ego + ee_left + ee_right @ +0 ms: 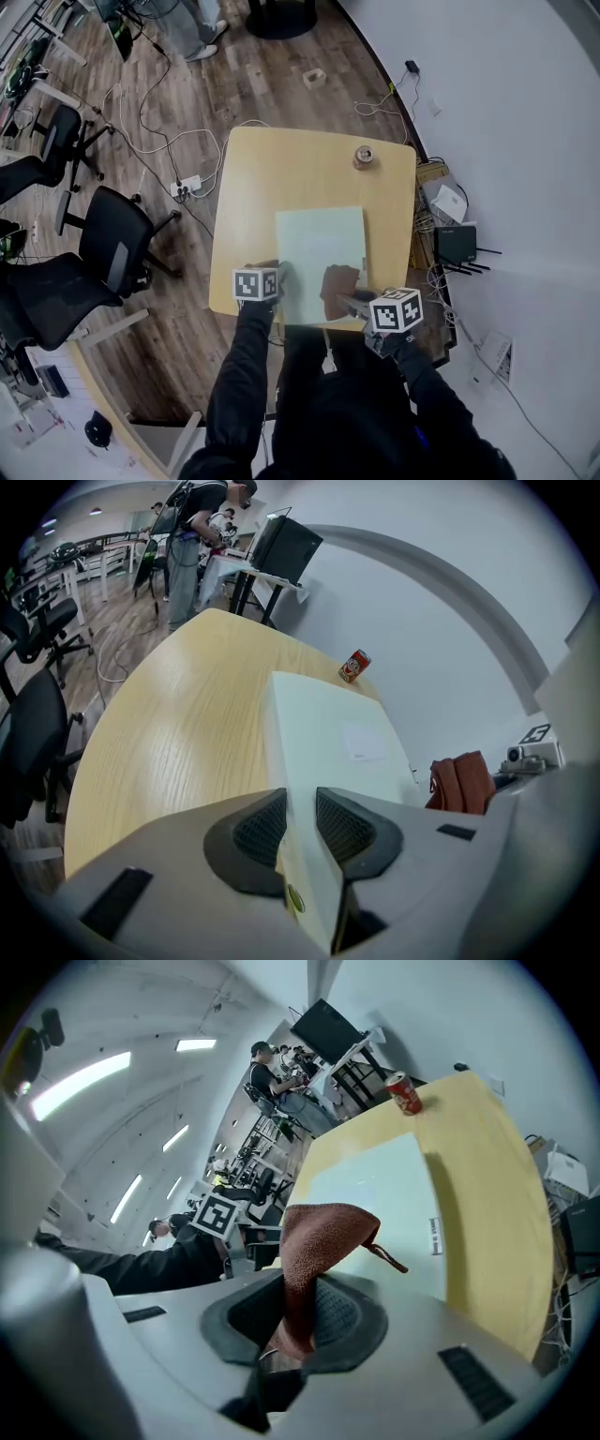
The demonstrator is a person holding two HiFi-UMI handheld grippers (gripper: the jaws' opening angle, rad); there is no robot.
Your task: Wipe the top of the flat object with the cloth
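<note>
The pale green board (pixel 321 246) lies on the wooden table (pixel 253 187) toward its 6 o'clock edge, and a drink can (pixel 364 157) stands well apart at the table's 1 o'clock. The left gripper (pixel 300 829) has its jaws set part-way apart and pressed on the board's edge at about 7 o'clock, steadying it. The right gripper (pixel 298 1321) has its jaws pinched tight on a rust-brown cloth (pixel 321 1237), which bunches over the board's 5 o'clock corner. I cannot tell whether it touches. This looks like the start of a wiping pass. Next the cloth needs pressing flat and sweeping toward 12 o'clock while the left grip holds.
</note>
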